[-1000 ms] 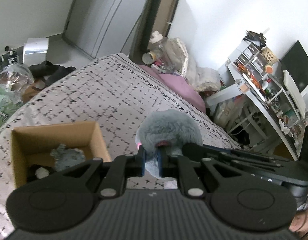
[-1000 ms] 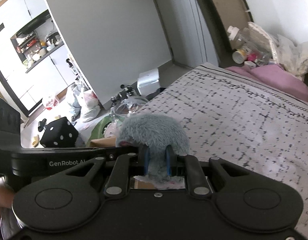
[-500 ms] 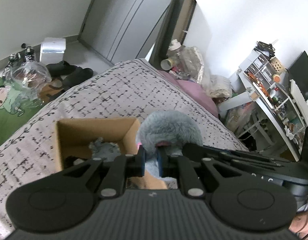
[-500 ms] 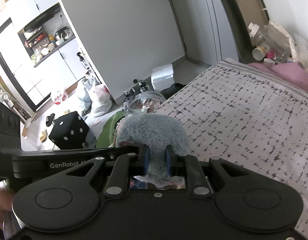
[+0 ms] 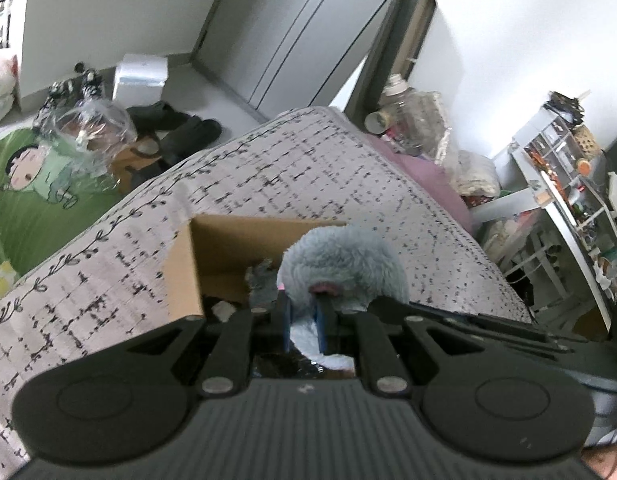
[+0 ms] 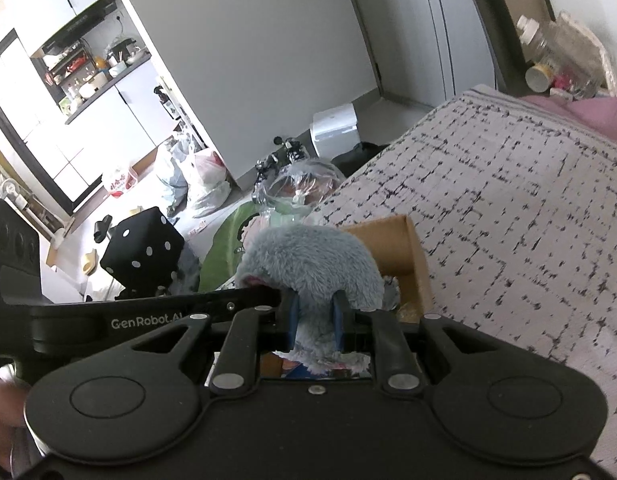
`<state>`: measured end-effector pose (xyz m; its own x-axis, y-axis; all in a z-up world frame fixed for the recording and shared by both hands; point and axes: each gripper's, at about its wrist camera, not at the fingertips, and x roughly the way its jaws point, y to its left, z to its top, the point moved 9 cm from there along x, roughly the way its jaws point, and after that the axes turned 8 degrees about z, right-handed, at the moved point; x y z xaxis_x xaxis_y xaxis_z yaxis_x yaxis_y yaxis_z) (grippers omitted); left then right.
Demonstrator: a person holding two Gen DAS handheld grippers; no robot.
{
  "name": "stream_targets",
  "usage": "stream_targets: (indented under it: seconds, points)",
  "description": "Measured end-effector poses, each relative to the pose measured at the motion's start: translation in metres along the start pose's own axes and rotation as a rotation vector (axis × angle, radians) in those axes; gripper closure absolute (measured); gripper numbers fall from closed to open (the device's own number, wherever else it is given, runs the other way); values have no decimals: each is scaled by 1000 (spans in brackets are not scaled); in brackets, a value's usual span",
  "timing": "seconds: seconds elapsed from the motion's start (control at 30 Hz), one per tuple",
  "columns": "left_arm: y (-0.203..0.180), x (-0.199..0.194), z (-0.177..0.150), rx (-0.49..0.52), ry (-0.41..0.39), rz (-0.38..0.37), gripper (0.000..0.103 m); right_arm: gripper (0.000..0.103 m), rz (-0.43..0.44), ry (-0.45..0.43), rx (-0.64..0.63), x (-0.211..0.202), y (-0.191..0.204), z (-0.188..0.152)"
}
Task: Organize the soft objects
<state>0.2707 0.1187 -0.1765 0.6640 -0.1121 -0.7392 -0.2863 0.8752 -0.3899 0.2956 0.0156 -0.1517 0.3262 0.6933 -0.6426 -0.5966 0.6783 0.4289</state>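
Observation:
Both grippers are shut on one grey fluffy plush toy (image 5: 342, 268). My left gripper (image 5: 304, 316) pinches one end of it; my right gripper (image 6: 314, 316) pinches the other end, where the toy (image 6: 308, 264) bulges over the fingers. The toy hangs above the near side of an open cardboard box (image 5: 228, 248) on the bed, also in the right wrist view (image 6: 400, 248). Another grey plush (image 5: 260, 280) and small items lie inside the box. Each gripper's body crosses the other's view.
The box stands on a bed with a grey patterned cover (image 5: 308, 184). A pink pillow (image 5: 424, 176) and bottles lie at the head. A cluttered shelf (image 5: 564, 184) stands right. On the floor are a green mat (image 5: 24, 200), bags and a black dice cushion (image 6: 142, 248).
Both grippers have carried the plush toy left over the bed, so the box has shifted from the left under the toy. Both stay shut on it.

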Motion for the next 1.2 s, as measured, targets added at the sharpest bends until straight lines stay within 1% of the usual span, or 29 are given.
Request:
stream_targets:
  seconds: [0.1,0.17,0.2,0.33,0.4,0.43,0.47,0.5,0.6,0.67,0.7,0.77,0.83,0.9,0.97,1.0,1.07,1.1,1.17,1.2]
  points:
    - [8,9,-3,-7,22,19,92,84,-7,17,0,8,0,-5]
    - [11,14,-6,-9,35,25,91,81,-14,21,0,11,0,-8]
    - [12,16,-7,-8,37,31,91,81,-15,22,0,13,0,-9]
    - [17,23,-13,11,52,75,88,80,-7,33,27,15,-4,-14]
    - [18,23,-15,18,60,85,87,77,-7,35,24,13,-4,-15]
    - [18,22,-15,18,63,84,85,72,-11,35,22,10,-5,-16]
    - [18,21,-16,14,67,85,83,69,-15,32,23,7,-6,-16]
    - [17,19,-15,10,69,89,81,69,-15,27,27,3,-6,-16]
    - [14,10,-14,23,53,107,72,67,-5,18,36,-9,-8,-18]
    - [11,3,-14,38,36,125,62,64,-5,12,33,-17,-8,-18]
    - [9,-1,-14,47,29,134,60,59,-7,8,31,-21,-9,-19]
    - [6,-9,-13,66,16,150,49,55,-11,4,30,-27,-10,-19]
    - [2,-16,-12,80,13,159,43,52,-9,-1,34,-35,-11,-19]
    - [1,-22,-11,85,18,167,41,51,-5,-6,44,-43,-12,-19]
    - [-1,-30,-11,79,28,163,34,45,-5,-17,47,-52,-12,-19]
    - [-3,-33,-12,74,37,162,33,43,-8,-20,49,-55,-13,-19]
    - [-6,-41,-14,74,53,159,32,34,-12,-27,53,-62,-15,-19]
    - [-8,-44,-15,77,53,163,31,32,-13,-31,54,-67,-15,-19]
    - [-11,-54,-18,85,46,174,28,25,-27,-29,55,-77,-16,-19]
    - [-13,-59,-20,91,44,173,27,23,-30,-33,52,-83,-15,-18]
